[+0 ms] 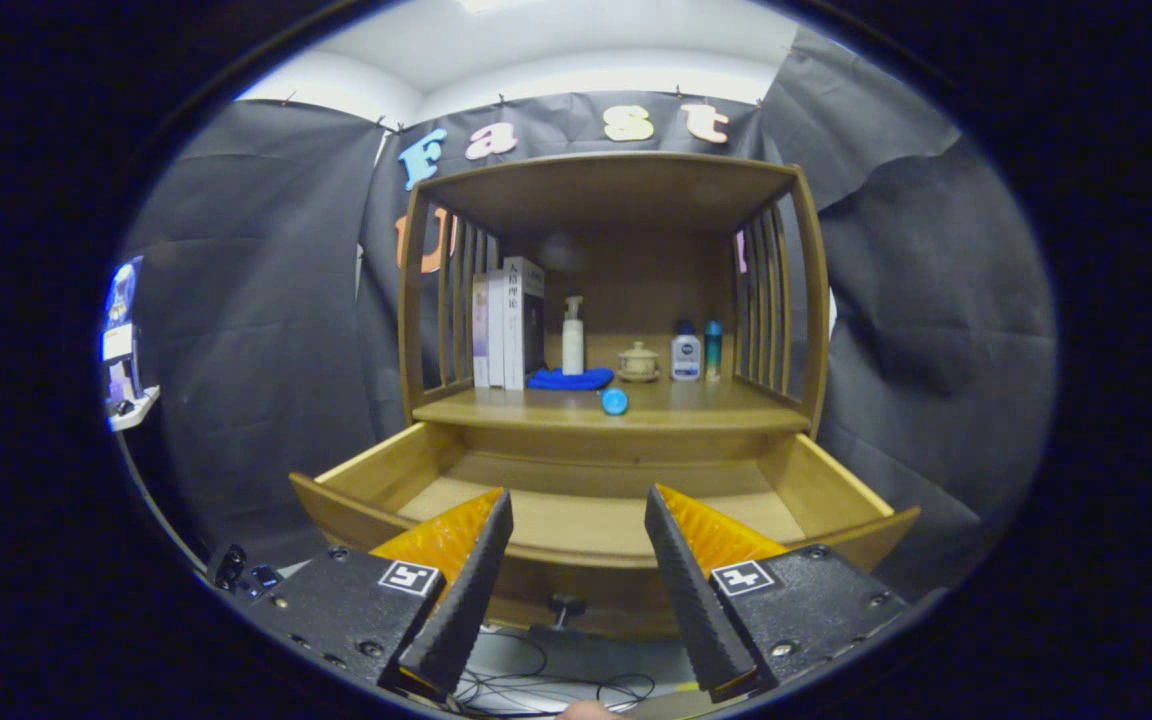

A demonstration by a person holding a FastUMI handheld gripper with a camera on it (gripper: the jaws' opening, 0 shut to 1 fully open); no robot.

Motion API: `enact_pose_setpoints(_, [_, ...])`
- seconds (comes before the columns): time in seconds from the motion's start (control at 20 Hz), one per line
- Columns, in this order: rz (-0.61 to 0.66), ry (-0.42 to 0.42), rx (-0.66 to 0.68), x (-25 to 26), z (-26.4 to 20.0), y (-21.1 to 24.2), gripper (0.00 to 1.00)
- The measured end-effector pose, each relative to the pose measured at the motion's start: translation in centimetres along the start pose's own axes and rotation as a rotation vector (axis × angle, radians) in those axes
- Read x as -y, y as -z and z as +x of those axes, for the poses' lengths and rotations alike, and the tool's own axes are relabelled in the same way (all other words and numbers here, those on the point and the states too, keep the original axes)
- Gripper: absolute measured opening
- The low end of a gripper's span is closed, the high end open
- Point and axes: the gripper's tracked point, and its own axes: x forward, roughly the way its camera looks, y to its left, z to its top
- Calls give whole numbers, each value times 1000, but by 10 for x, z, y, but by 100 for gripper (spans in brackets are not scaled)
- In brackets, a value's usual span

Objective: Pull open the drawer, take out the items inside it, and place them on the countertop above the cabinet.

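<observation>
A wooden cabinet stands ahead with its drawer [816, 485] pulled wide open; the drawer floor that shows between my fingers is bare wood. A small dark knob [566, 605] sits on the drawer front, just below and between the fingers. On the countertop [716, 408] above the drawer lies a small blue round item [614, 401] near the front edge. My gripper [577, 520] hovers in front of the drawer front, open, with nothing between its orange-and-black fingers [471, 575].
Further back on the countertop stand books [508, 322], a white pump bottle [573, 336], a blue cloth [569, 379], a small lidded pot [638, 362] and two little bottles [686, 355]. Slatted side rails [766, 300] flank the shelf. Cables [536, 680] lie on the floor below.
</observation>
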Motion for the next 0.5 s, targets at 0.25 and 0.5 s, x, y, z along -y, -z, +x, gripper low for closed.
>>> enact_pose_setpoints(0.25, [-24, 34, -71, 1, 8, 50, 85])
enact_pose_setpoints(0.5, [-58, 117, -105, 4, 21, 71, 85])
